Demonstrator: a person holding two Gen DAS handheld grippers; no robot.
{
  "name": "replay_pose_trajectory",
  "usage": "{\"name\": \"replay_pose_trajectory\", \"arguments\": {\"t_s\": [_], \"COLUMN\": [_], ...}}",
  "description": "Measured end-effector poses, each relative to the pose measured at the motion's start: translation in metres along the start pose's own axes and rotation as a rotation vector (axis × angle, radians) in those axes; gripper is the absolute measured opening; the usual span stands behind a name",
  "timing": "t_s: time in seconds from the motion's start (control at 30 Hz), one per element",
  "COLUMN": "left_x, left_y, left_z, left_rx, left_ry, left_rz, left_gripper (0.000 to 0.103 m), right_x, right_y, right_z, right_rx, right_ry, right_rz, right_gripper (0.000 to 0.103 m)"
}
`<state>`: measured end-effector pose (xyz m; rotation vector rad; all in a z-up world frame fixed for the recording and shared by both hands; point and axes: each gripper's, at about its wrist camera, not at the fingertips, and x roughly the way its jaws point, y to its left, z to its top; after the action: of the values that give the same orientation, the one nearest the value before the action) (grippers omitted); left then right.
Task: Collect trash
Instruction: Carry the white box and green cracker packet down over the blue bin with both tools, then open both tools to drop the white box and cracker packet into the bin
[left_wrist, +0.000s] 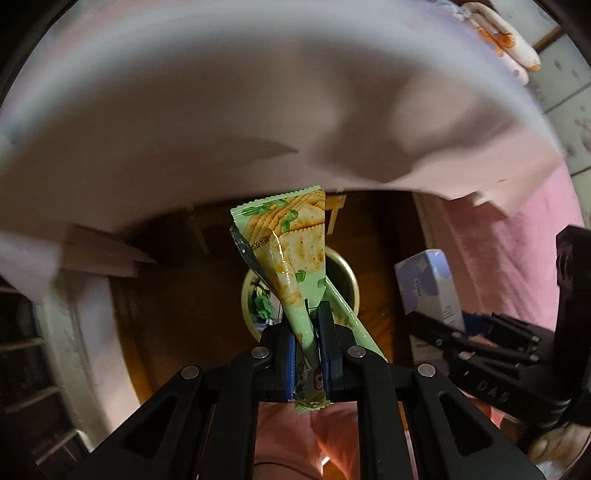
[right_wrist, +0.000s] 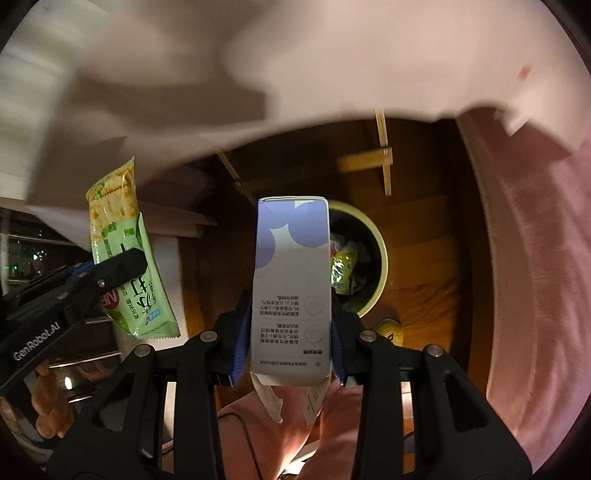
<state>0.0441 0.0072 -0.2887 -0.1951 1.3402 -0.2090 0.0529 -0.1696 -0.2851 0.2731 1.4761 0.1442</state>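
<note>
Hovering grippers (left_wrist: 310, 350) (right_wrist: 290, 339) above bin (right_wrist: 382, 254)

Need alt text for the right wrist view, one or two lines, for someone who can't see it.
The right gripper is shut on a white and blue carton, held above a round trash bin already holding wrappers on a wooden floor. At left, the left gripper holds a green cracker wrapper.

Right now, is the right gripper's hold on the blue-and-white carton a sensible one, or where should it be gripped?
Sensible, as far as I can judge. The right gripper pinches the carton across its two narrow side walls near the opened lower end, coming from below. The flat, parallel sides suit the pads, and the closed end points ahead, over the bin on the floor, ready to drop.
</note>
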Motion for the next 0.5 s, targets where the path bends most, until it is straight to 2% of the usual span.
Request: {"name": "replay_pose_trajectory", "arguments": {"t_s": [0.2,0.3,0.4,0.43,0.47,0.5], "left_x": [0.097,0.135,0.164,0.172,0.176,0.180], "left_y": [0.014,0.019,0.029,0.033,0.036,0.041], "left_z": [-0.016,-0.024,-0.030,-0.032,-0.033,-0.035], "left_rx": [0.023,0.036,0.030,0.029,0.029,0.026], "left_ry": [0.026,0.057,0.078,0.074,0.068,0.064], "left_rz": [0.023,0.036,0.066,0.081,0.093,0.103], "left_gripper": [0.011,0.015,0.025,0.035,0.050,0.058], "right_x": [0.100,0.150,0.177,0.185,0.191,0.195], "right_y": [-0.028,-0.040,-0.054,-0.059,-0.060,-0.063], "right_z": [-0.004,-0.007,-0.010,-0.011,-0.013,-0.014], "right_rx": [-0.018,-0.038,-0.038,-0.029,-0.022,-0.016], "right_ry": [0.043,0.077,0.085,0.087,0.087,0.085], "right_rz": [-0.010,-0.041,-0.034,-0.024,-0.022,-0.022], "right_gripper": [0.033,0.033,0.033,0.033,0.035,0.041]}}
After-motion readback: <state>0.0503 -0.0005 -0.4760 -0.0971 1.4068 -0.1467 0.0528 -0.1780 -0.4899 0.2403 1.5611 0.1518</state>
